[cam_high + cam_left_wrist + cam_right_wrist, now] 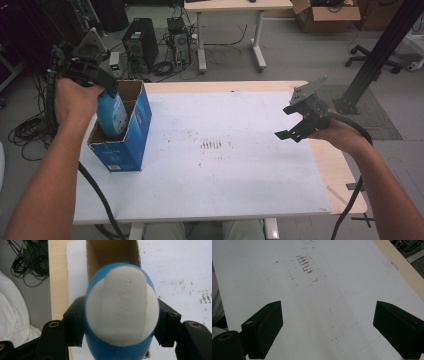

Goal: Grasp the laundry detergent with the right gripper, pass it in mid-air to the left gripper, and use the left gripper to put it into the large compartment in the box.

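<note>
Now the blue bottle [112,114] is being fed into the open blue box [131,131] at the left of the high view, its lower part already down inside the cardboard walls. For the step to go well, the bottle is best kept upright and centred over the opening, so that its base is not caught on the box's near wall; a slow, straight descent is called for, and the grip should be let go only once the base is judged to rest on the bottom. The light box could be tipped or pushed along the white sheet [240,165] if the bottle is dragged sideways. In the left gripper view the white bottom of the bottle [122,312] is seen end on, with the box mouth [112,252] beyond it. The left gripper [102,82] is clamped on the bottle, one black jaw pressed against each flank. Over at the right of the high view, the right gripper [290,131] is held above the sheet, jaws spread wide apart, nothing between them and nothing touched.
</note>
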Demonstrator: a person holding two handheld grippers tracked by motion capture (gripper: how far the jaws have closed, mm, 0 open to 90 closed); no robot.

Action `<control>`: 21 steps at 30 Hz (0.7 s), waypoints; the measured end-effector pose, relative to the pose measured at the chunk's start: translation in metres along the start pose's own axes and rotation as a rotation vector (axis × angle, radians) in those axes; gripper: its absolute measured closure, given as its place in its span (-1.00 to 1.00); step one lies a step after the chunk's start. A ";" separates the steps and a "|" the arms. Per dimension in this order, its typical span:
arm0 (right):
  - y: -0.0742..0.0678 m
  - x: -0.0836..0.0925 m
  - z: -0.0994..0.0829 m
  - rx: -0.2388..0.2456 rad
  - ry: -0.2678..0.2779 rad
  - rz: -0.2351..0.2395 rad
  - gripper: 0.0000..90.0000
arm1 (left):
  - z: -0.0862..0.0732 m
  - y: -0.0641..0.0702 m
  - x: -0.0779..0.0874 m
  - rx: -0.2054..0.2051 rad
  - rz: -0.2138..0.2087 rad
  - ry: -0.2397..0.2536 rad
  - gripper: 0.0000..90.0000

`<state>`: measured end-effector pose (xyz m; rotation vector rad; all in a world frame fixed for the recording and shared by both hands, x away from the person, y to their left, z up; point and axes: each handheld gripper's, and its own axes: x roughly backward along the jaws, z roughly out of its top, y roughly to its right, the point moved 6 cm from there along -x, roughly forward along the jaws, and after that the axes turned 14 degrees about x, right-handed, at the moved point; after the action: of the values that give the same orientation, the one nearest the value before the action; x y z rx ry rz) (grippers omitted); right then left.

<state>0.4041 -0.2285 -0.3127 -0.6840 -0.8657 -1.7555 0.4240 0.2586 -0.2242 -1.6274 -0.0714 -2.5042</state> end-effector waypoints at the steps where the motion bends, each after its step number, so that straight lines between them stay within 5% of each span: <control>1: 0.000 0.000 0.000 0.002 -0.002 -0.001 -0.81 | -0.001 0.000 -0.003 0.003 -0.002 0.001 -0.16; 21: -0.001 -0.008 -0.002 -0.010 -0.012 0.009 -0.80 | -0.020 0.000 -0.054 -0.007 -0.004 -0.013 -0.16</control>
<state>0.4059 -0.2261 -0.3202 -0.7050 -0.8616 -1.7499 0.4275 0.2619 -0.2815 -1.6481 -0.0682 -2.4996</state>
